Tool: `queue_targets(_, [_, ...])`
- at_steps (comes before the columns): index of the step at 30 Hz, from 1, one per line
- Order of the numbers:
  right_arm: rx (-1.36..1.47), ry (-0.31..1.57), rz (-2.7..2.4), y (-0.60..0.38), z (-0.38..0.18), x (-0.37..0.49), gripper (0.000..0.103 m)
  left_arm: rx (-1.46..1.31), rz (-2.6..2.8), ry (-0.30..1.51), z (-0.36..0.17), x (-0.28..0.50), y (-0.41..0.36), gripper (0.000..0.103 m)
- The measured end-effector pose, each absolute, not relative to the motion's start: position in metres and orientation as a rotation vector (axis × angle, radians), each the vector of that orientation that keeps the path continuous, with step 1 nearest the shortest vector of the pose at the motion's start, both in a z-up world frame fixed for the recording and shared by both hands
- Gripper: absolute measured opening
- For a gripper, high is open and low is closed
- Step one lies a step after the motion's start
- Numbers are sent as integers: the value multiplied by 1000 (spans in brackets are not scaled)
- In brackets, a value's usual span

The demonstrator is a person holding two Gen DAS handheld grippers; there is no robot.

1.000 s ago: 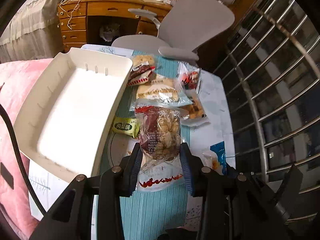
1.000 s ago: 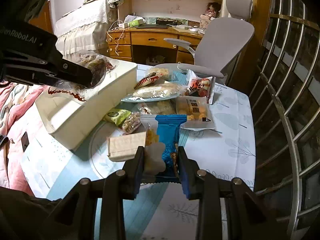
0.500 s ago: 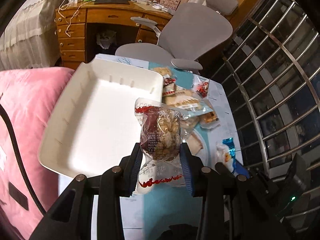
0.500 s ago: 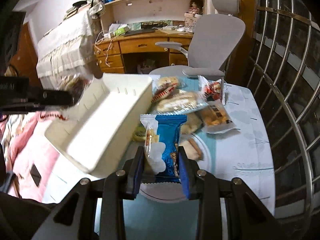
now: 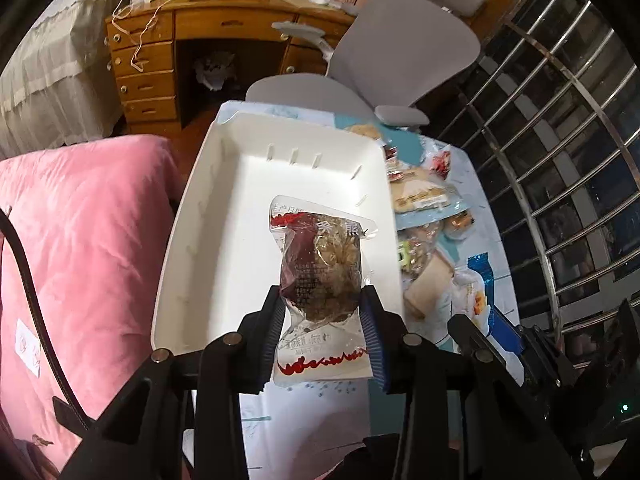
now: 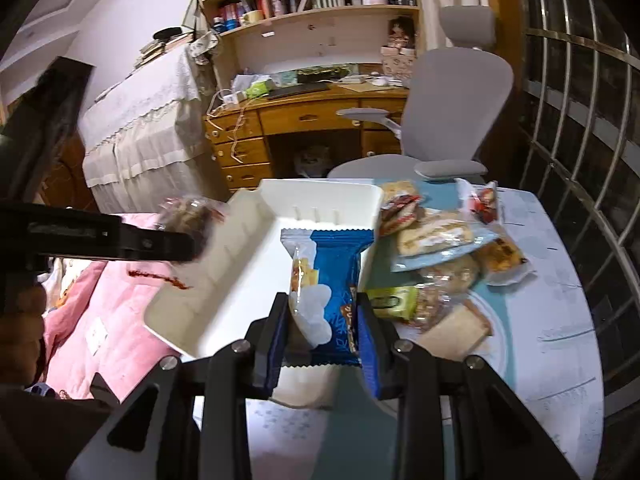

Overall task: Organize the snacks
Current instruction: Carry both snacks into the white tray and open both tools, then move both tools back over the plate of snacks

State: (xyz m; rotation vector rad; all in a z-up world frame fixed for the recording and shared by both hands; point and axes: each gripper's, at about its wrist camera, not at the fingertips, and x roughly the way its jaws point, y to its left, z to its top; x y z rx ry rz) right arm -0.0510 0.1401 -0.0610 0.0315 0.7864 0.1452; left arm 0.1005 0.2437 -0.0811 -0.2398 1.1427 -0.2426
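left gripper (image 5: pixel 323 322) clamped on clear nut snack bag (image 5: pixel 320 276) over white tray (image 5: pixel 224 216) | right gripper (image 6: pixel 322 330) clamped on blue wafer pack (image 6: pixel 332 276) at the tray's right rim | both light, crinkly, slippery, crushable: grip mid-body, gently

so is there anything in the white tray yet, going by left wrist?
No: the white tray shows a bare floor, and the red-brown snack pack is clamped in the left gripper in front of it.

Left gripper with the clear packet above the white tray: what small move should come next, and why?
Probably lower it a little and open. The left gripper is shut on the clear snack packet, which hangs over the bare floor of the white tray; the right gripper waits with the blue packet.
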Motion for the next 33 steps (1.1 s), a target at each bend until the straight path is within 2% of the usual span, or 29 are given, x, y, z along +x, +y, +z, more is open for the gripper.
queue_targets(4, [72,798,167,155,-69,-47,34,-236,-237,1168,-89,100,258,37])
queue_targets(6, [91,816,182,159,-73,-44,44,-228,-235,1182,-93,102,261,37])
queue_targets(7, [100,830,186,161,-76,-42,56,-223,-235,1184,-93,102,260,38])
queue_targets(8, [106,834,182,162,-77,-42,63,-220,-239,1181,-93,102,260,44])
queue_targets(9, [112,834,180,162,-78,-42,64,-221,-247,1178,-93,102,261,50])
queue_targets(10, [122,834,178,162,-78,-42,65,-220,-249,1174,-92,101,260,59])
queue_targets(14, [137,850,151,158,-79,-42,66,-208,-253,1174,-92,102,258,69])
queue_targets(24, [214,943,53,131,-91,-49,66,-152,-307,1228,-96,113,229,73])
queue_targets(33, [387,1074,-109,79,-112,-55,66,-24,-428,1285,-84,145,167,77])
